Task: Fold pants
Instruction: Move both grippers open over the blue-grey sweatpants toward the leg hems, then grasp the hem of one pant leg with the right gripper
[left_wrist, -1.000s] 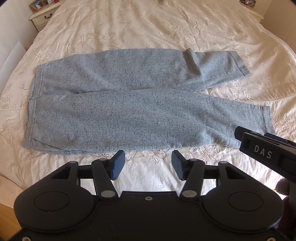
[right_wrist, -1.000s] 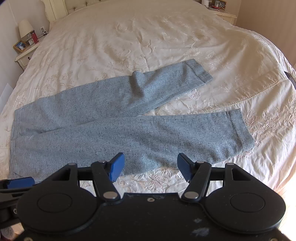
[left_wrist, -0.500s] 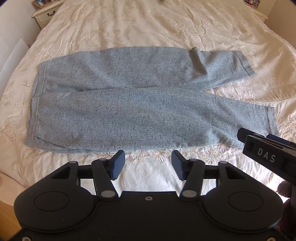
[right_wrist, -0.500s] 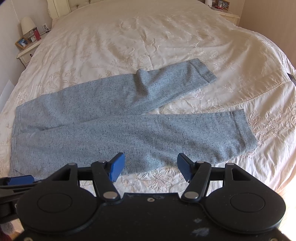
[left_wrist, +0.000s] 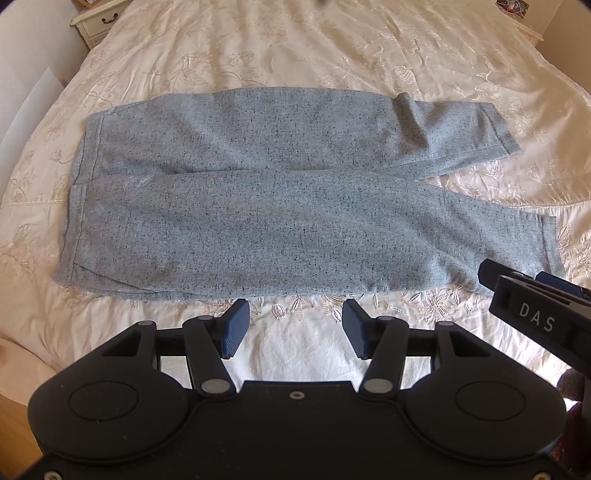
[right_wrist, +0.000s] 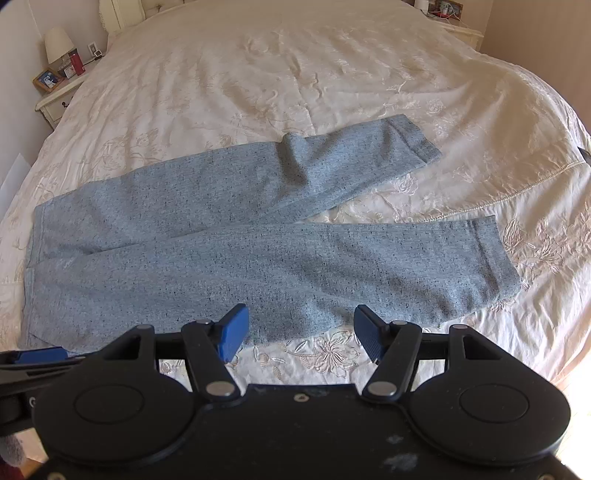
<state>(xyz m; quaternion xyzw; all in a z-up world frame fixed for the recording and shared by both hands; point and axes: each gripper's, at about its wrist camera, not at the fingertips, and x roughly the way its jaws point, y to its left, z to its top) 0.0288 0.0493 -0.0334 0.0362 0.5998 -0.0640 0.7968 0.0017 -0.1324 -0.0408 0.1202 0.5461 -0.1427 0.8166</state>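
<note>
Grey-blue speckled pants (left_wrist: 280, 206) lie flat on the cream bedspread, waistband to the left, the two legs reaching right and splitting apart near the cuffs. They also show in the right wrist view (right_wrist: 236, 236). My left gripper (left_wrist: 294, 334) is open and empty, just short of the near edge of the pants at their middle. My right gripper (right_wrist: 301, 332) is open and empty, just above the near leg's lower edge. The right gripper's body shows at the right of the left wrist view (left_wrist: 535, 314).
The bed (right_wrist: 295, 74) is covered by an embroidered cream bedspread. A nightstand (right_wrist: 59, 96) with a lamp and photo frame stands at the far left. Another nightstand (right_wrist: 458, 29) is at the far right. The bed's near edge runs below both grippers.
Both grippers have moved slightly forward and lower toward the near edge of the pants. The pants have not moved. Both grippers stay open.
</note>
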